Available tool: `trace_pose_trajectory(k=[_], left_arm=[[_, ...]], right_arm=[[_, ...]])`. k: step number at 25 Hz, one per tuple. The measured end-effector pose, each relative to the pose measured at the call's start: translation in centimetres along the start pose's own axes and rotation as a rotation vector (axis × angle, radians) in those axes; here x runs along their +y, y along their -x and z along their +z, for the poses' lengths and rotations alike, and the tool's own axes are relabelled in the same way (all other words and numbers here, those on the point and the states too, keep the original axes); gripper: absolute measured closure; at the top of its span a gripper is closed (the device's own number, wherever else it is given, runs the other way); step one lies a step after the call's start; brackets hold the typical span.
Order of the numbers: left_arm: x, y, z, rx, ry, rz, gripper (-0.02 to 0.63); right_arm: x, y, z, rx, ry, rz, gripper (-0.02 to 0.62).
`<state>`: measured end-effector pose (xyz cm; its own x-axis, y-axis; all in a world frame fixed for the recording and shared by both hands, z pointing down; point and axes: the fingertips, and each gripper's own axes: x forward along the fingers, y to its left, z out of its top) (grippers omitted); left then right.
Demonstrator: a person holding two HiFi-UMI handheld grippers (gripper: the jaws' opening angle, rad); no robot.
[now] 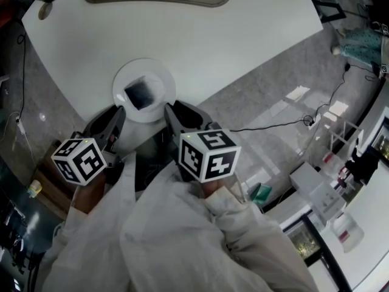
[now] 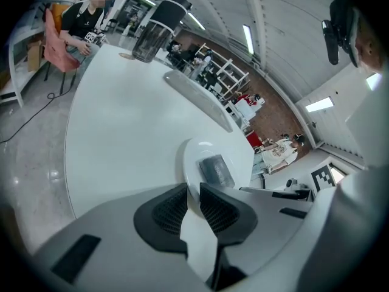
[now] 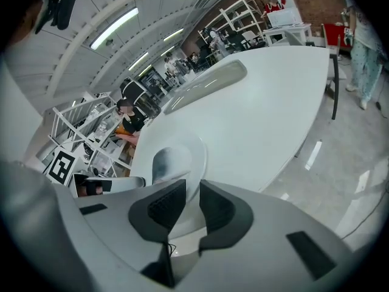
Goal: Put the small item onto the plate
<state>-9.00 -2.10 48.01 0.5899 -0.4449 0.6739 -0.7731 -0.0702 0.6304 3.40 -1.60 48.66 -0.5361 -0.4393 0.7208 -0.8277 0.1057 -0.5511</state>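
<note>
Item (image 1: 140, 92) | on plate (image 1: 161, 78) | just ahead of left gripper (image 1: 117, 115), right gripper (image 1: 171, 112)

The broad middle of the surface (image 1: 231, 41) lies bare, so there is free passage from the plate out to the right-hand edge and on toward the far edge. The plate (image 1: 124, 78) sits close to the near edge. The small item (image 1: 141, 92) fills its centre, so only the rim ring is free. The left hand-held gripper (image 1: 119, 113) and the right hand-held gripper (image 1: 169, 109) flank the plate's near side, with a narrow gap between them. A long shallow tray (image 1: 158, 5) lies along the far edge. At the far end, a dark jug (image 2: 152, 41) stands near a seated person (image 2: 82, 20).
</note>
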Motion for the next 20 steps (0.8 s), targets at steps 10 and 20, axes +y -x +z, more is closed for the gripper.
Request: trace_pose_trajectory(k=[10, 20], left_arm=[[-0.4, 0.0, 0.1, -0.006, -0.099, 0.028, 0.537], [-0.7, 0.0, 1.0, -0.019, -0.134, 0.013, 0.537]], right_arm=[[0.0, 0.5, -0.3, 0.005, -0.007, -0.035, 0.522], [0.0, 0.5, 0.3, -0.023, -0.040, -0.045, 0.523]])
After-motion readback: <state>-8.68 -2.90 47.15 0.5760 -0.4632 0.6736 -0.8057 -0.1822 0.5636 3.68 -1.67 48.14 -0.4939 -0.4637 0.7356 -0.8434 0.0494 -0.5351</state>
